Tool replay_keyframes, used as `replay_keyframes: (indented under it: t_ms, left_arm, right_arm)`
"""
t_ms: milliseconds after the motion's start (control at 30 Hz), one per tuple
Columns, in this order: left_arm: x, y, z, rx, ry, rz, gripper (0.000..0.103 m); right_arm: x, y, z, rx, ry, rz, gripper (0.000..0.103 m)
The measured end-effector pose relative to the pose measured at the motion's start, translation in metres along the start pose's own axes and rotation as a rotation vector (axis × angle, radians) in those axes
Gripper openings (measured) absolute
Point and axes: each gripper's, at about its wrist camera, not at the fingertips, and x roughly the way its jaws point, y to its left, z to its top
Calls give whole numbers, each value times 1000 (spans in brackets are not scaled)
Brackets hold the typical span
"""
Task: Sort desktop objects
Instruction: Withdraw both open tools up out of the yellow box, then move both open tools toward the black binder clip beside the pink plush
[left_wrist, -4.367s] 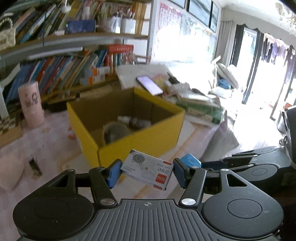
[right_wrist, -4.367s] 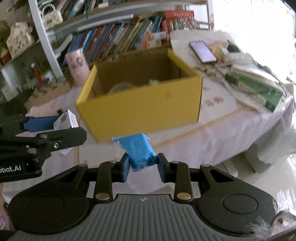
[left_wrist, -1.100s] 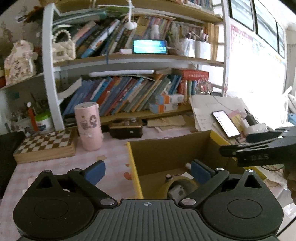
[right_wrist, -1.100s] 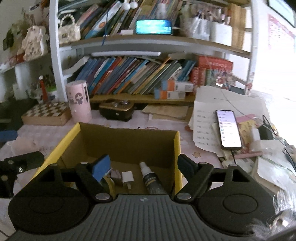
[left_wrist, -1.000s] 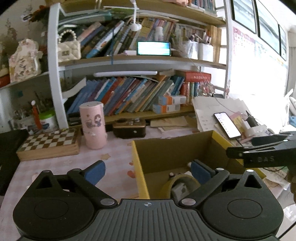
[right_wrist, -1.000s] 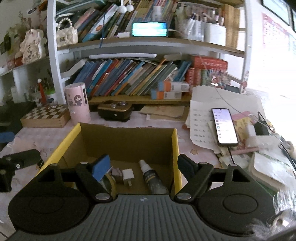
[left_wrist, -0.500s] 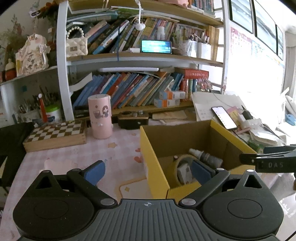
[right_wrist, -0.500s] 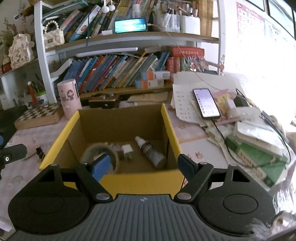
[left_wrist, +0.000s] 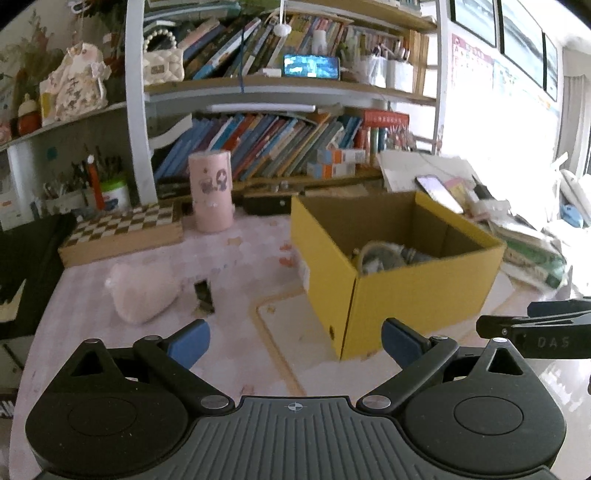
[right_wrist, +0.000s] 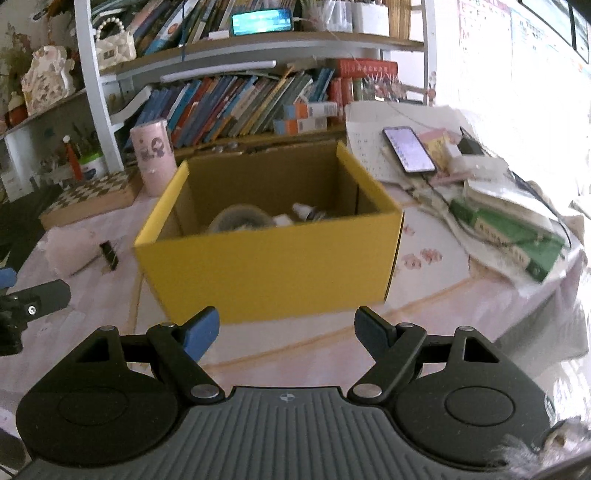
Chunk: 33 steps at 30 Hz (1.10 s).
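Observation:
A yellow cardboard box stands open on the pink table. Inside it lie a roll of tape and a small bottle. My left gripper is open and empty, back from the box's near left corner. My right gripper is open and empty too, in front of the box's near wall. A black binder clip and a pink pouch lie on the table left of the box.
A pink cylinder, a chessboard box and bookshelves stand behind. A phone, papers and green books are piled right of the box near the table's right edge. The right gripper's finger shows at the left view's right edge.
Both grippers have drawn back from over the box toward the table's front. The box now sits farther ahead, with its outer walls in view. Both stay open and empty.

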Motion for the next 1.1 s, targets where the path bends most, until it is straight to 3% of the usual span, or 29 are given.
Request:
replay_keyframes:
  t_ms: [500,633,1100]
  left_arm:
    - [-31,36,-45,-8,86,11,101]
    - [-38,43,-53,-2,98,16,101]
    - [-60,60,-72,-2,112,48,101]
  right_arm:
    - [-28,59,-56,-14,52,26,76]
    - [-32,72,-67,-25,67,42,70]
    - [-38,109,-83,-87,96,118,63]
